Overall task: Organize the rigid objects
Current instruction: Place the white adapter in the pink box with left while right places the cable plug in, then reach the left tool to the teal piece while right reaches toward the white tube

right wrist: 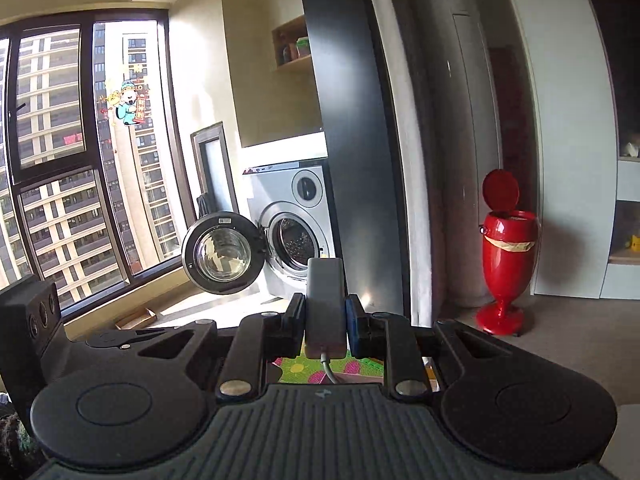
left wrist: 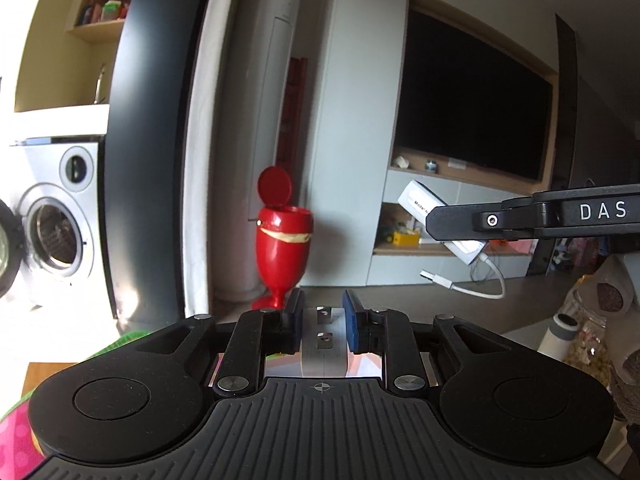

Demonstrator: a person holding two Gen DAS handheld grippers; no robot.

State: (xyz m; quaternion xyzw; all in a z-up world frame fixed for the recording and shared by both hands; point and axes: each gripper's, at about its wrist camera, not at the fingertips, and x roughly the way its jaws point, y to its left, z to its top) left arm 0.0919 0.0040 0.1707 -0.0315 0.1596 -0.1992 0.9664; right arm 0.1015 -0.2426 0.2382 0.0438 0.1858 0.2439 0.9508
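While my right gripper pinches the white charger box up in the air, its cord dangles and could snag, pulling it loose. My left gripper squeezes what looks like a clear block.

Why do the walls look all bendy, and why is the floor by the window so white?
Left wrist view: the fisheye lens bows the dark door frame; the washing machine is slightly blurred. Right wrist view: the window bars curve too, and sunlight washes the floor below it to white, while the white adapter in the tongs looks grey in shade.
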